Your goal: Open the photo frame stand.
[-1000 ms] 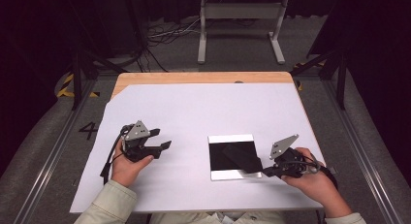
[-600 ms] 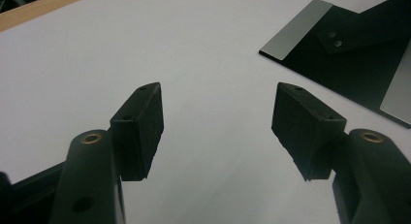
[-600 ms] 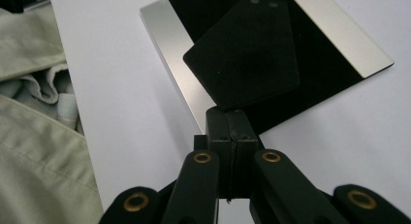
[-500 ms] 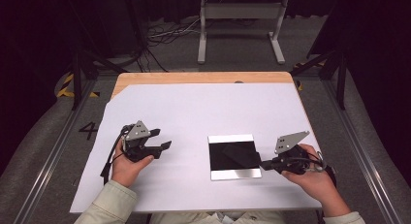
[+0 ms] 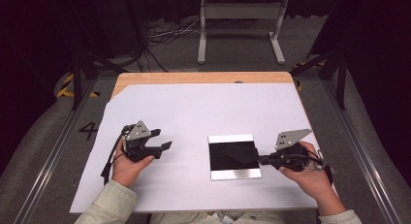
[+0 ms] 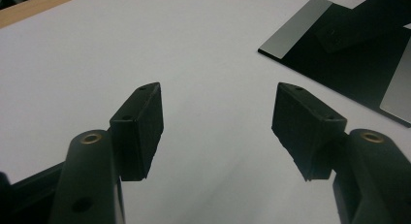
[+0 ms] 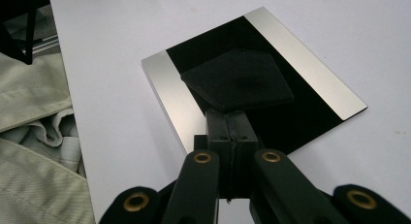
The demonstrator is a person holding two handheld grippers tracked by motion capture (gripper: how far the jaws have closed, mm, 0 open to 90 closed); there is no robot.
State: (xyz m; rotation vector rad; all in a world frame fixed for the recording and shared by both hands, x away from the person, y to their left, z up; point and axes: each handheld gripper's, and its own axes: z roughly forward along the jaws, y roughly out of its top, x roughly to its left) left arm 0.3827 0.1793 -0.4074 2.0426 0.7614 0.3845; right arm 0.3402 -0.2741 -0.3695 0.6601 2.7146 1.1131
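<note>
Black cloth (image 7: 238, 78), a small dark square, lies flat on the shiny black plate (image 7: 320, 81) with silver strips at two edges, and one corner of the cloth is pinched between the pressed-together jaws of the right gripper (image 7: 231, 121). That plate (image 5: 233, 156) rests on the white sheet (image 5: 203, 112) that covers the table, and the right gripper (image 5: 261, 159) reaches onto it from its right side. Well off to the left of the plate, the left gripper (image 5: 165, 146) sits in the person's left hand (image 5: 127, 166) with its jaws spread wide over bare white sheet, holding nothing.
</note>
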